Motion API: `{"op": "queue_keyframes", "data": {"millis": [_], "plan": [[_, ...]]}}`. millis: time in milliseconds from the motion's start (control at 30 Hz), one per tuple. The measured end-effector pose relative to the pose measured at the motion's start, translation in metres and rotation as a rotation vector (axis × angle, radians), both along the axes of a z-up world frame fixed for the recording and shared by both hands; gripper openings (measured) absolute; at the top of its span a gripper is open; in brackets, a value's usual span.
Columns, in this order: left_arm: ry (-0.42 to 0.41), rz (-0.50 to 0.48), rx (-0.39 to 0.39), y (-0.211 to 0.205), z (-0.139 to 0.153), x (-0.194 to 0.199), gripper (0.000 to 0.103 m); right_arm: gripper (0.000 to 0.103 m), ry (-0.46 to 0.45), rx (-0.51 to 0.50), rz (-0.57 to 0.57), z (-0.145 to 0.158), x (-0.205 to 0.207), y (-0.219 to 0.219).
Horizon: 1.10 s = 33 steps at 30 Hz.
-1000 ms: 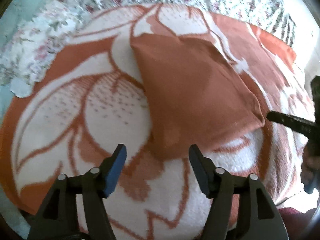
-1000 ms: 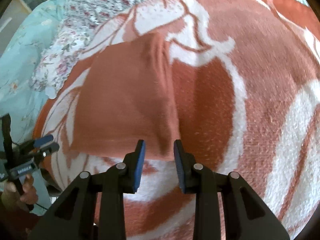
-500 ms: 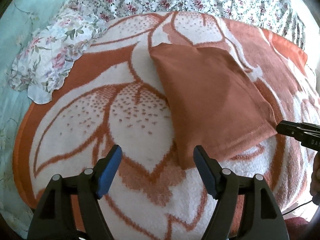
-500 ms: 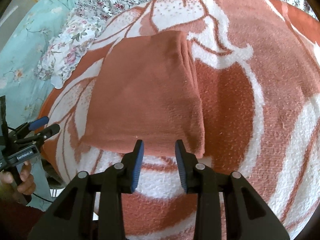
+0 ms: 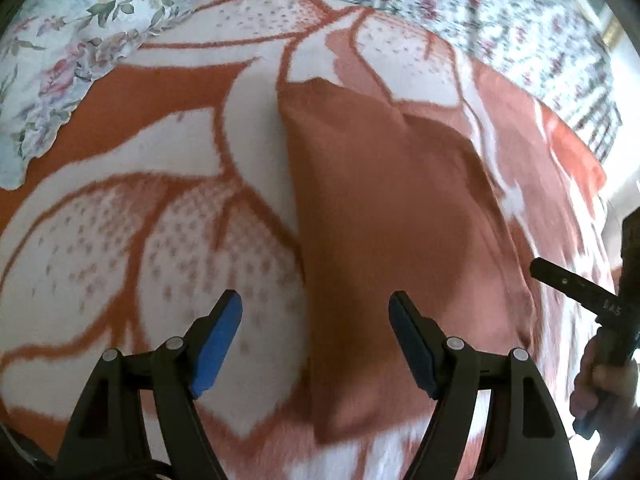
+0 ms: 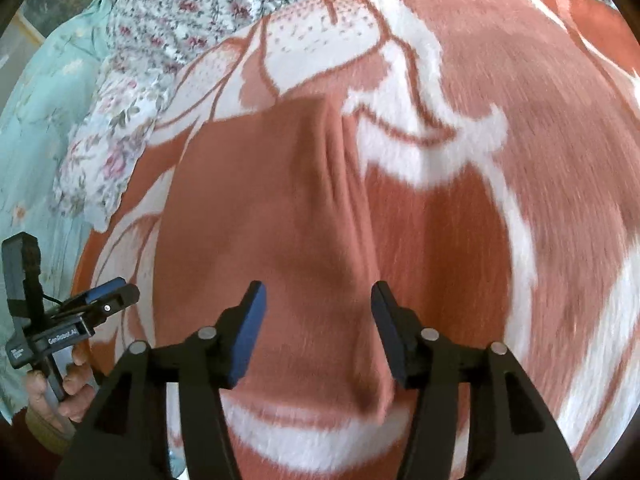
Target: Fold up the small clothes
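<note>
Left wrist view: the left gripper point(image 5: 314, 322) hangs spread wide, gripping nothing, over the near left edge of the folded rust-coloured garment point(image 5: 400, 216) lying on the orange-and-white blanket point(image 5: 140, 240).

Right wrist view: the right gripper point(image 6: 318, 316), jaws opening, hovers empty above the garment's point(image 6: 260, 216) near right part.

I am looking down on a bed spread with a thick fleece blanket point(image 5: 132, 216), rust-orange and white in a big flower pattern. Past its far edge a white bedsheet with small pink flowers point(image 5: 472, 4) is showing. A pillow in a rose print point(image 6: 108, 160) is lying at the blanket's left edge, and a pale turquoise flowered sheet point(image 6: 44, 120) is spreading beyond it. Bright daylight is glaring at the far right point(image 5: 624, 88).
</note>
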<state>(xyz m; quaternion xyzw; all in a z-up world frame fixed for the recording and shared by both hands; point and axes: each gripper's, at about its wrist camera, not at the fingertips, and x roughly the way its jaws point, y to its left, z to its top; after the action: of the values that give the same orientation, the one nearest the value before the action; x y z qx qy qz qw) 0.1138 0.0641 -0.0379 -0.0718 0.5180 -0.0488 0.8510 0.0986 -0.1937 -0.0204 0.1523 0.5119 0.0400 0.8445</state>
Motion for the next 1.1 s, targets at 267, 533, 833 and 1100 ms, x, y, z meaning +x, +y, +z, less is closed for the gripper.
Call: {"op": "queue_keyframes", "data": {"millis": [267, 533, 833, 1100], "plan": [[0.037, 0.148, 0.019, 0.011, -0.022, 0.066, 0.076, 0.056, 0.004, 0.112, 0.001, -0.027, 0.093, -0.031], [0.047, 0.213, 0.086, -0.002, -0.025, 0.093, 0.060, 0.011, -0.035, 0.163, 0.115, -0.027, 0.121, -0.033], [0.051, 0.144, 0.141, -0.017, -0.039, 0.098, 0.063, 0.012, -0.001, 0.052, 0.076, -0.052, 0.118, -0.023], [0.013, 0.078, 0.151, -0.009, -0.019, 0.060, 0.066, 0.024, -0.019, 0.033, -0.013, -0.017, 0.088, -0.025]]}}
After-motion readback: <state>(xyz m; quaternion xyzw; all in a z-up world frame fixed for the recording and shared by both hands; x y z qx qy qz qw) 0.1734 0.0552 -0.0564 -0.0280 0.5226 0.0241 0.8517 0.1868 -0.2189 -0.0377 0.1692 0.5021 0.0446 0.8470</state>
